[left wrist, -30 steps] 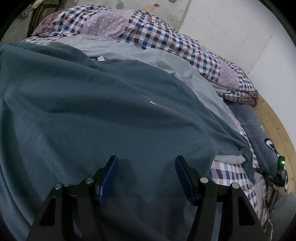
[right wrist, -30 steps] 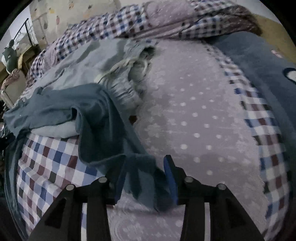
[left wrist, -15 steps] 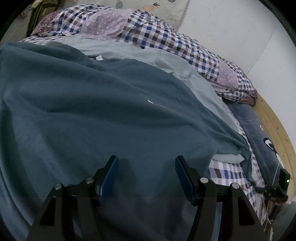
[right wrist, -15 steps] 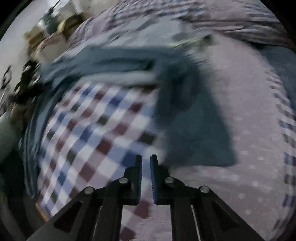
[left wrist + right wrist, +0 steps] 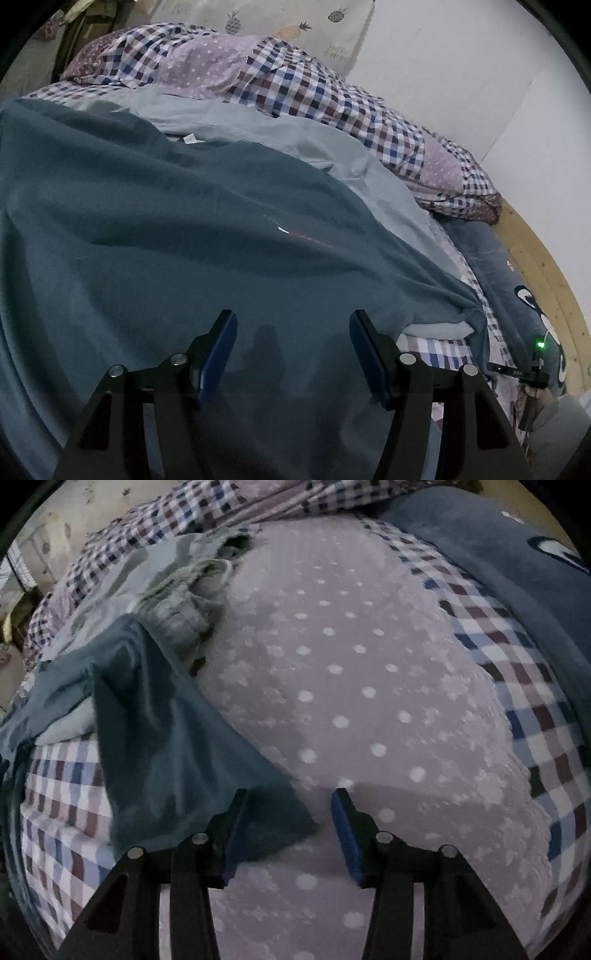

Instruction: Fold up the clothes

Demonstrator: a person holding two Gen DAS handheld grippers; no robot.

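A dark teal T-shirt (image 5: pixel 166 240) lies spread over the bed and fills most of the left wrist view. My left gripper (image 5: pixel 291 354) hovers just above its near part, open, with nothing between the fingers. In the right wrist view one sleeve of the teal T-shirt (image 5: pixel 177 746) lies flat across the checked and dotted bedding. My right gripper (image 5: pixel 288 830) is open, and the sleeve's corner lies by its left finger (image 5: pixel 236 827). A pale grey-blue garment (image 5: pixel 295 140) lies under the shirt, with its bunched end (image 5: pixel 192 590) beyond the sleeve.
A checked and dotted duvet (image 5: pixel 295 81) is heaped along the wall. A dark blue blanket (image 5: pixel 498 542) with a cartoon face lies at the bed's right side beside a wooden bed frame (image 5: pixel 546 269). A device with a green light (image 5: pixel 541 345) shows at the right.
My right gripper was shut half a second ago while swinging over the checked sheet; now it is open beside the sleeve, which lies flatter than a second ago. The left gripper has barely moved.
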